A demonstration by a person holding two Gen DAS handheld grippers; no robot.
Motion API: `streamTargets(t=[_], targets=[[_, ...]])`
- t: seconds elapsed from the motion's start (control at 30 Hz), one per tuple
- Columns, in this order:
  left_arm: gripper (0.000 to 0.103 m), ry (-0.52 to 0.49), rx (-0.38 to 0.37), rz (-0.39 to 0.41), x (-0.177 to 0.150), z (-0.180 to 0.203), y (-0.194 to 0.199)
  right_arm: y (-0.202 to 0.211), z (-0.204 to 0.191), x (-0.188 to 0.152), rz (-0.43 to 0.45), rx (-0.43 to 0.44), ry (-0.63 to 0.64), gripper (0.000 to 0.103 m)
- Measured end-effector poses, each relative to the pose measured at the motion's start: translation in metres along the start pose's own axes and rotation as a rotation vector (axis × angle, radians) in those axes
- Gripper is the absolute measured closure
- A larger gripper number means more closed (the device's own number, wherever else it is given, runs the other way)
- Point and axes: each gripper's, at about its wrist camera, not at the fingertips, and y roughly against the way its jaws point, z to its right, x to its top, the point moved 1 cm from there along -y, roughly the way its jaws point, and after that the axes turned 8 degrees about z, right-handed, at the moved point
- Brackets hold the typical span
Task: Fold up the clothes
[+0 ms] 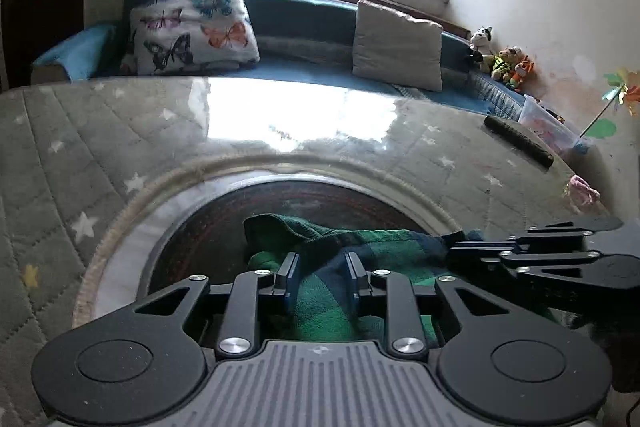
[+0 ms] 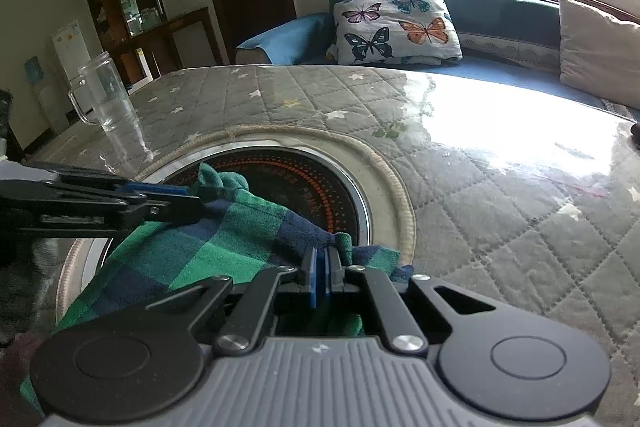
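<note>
I see the green and navy checked cloth point(image 2: 192, 247) lying bunched over the dark round inset point(image 2: 320, 183) set into the counter point(image 2: 500, 211), which is covered by a grey quilted, star-printed cover under a glossy sheet. My right gripper point(image 2: 320, 269) has its jaws pressed together on a puckered edge of the cloth at the garment's right end, the blue pads nearly meeting with fabric pinched between them. My left gripper point(image 1: 322, 273) sits over the middle of the cloth with its jaws standing apart; the fabric lies between and beneath them, but I cannot tell whether either pad touches it.

In the left wrist view the cloth point(image 1: 360, 247) fills the space just ahead of the jaws, and the right gripper point(image 1: 460, 251) comes in from the right edge, its tip at the cloth's folded corner. That view alone shows a dark, flat bar-shaped object point(image 1: 518, 141) near the counter's far right side, a clear plastic box point(image 1: 552, 129) beyond it, and soft toys point(image 1: 504, 61) on the sofa end by the wall.

The right wrist view alone shows a clear glass mug point(image 2: 106, 95) standing upright on the counter's left part, well apart from the cloth, and the left gripper point(image 2: 176, 201) reaching in from the left over the cloth's upper edge. Both views show the butterfly pillow point(image 2: 396, 23) on the blue sofa point(image 2: 500, 11) behind the counter.
</note>
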Motion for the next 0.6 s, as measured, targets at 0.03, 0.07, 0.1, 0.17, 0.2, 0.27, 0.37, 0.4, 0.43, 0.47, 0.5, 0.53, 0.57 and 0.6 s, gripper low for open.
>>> streamTargets(t=[0.03, 0.07, 0.1, 0.17, 0.2, 0.27, 0.37, 0.4, 0.43, 0.47, 0.5, 0.53, 0.57, 0.6], targets=[[0.077, -0.017, -0.004, 0.007, 0.000, 0.004, 0.006, 0.001, -0.001, 0.000, 0.001, -0.002, 0.005, 0.099], [0.077, -0.036, -0.013, 0.011, -0.001, 0.009, 0.012, 0.001, -0.002, 0.001, 0.002, -0.003, 0.010, 0.098], [0.077, -0.059, -0.022, 0.014, -0.003, 0.013, 0.018, 0.002, -0.003, 0.001, 0.003, -0.005, 0.016, 0.096], [0.077, -0.091, -0.035, 0.012, -0.008, 0.019, 0.027, 0.008, -0.008, 0.001, 0.014, -0.009, 0.030, 0.091], [0.077, -0.100, -0.041, 0.009, -0.011, 0.022, 0.031, 0.013, -0.012, 0.001, 0.020, -0.004, 0.043, 0.090], [0.077, -0.102, -0.051, 0.009, -0.017, 0.025, 0.038, 0.022, -0.018, 0.000, 0.024, 0.008, 0.066, 0.090], [0.077, -0.107, -0.075, 0.009, -0.027, 0.032, 0.050, 0.036, -0.028, -0.006, 0.022, 0.022, 0.096, 0.090], [0.077, -0.111, -0.086, 0.009, -0.030, 0.035, 0.053, 0.040, -0.031, -0.008, 0.021, 0.028, 0.105, 0.090], [0.077, -0.120, -0.092, 0.009, -0.034, 0.038, 0.056, 0.043, -0.033, -0.011, 0.020, 0.031, 0.112, 0.090], [0.077, -0.129, -0.099, 0.008, -0.037, 0.041, 0.059, 0.049, -0.037, -0.014, 0.017, 0.037, 0.124, 0.090], [0.077, -0.138, -0.105, 0.008, -0.040, 0.044, 0.061, 0.054, -0.041, -0.018, 0.016, 0.042, 0.135, 0.090], [0.077, -0.147, -0.112, 0.007, -0.044, 0.048, 0.064, 0.058, -0.044, -0.021, 0.016, 0.044, 0.143, 0.090], [0.077, -0.156, -0.118, 0.007, -0.047, 0.051, 0.066, 0.063, -0.047, -0.024, 0.016, 0.047, 0.150, 0.090], [0.077, -0.165, -0.124, 0.006, -0.051, 0.054, 0.069, 0.069, -0.050, -0.028, 0.019, 0.051, 0.153, 0.090]])
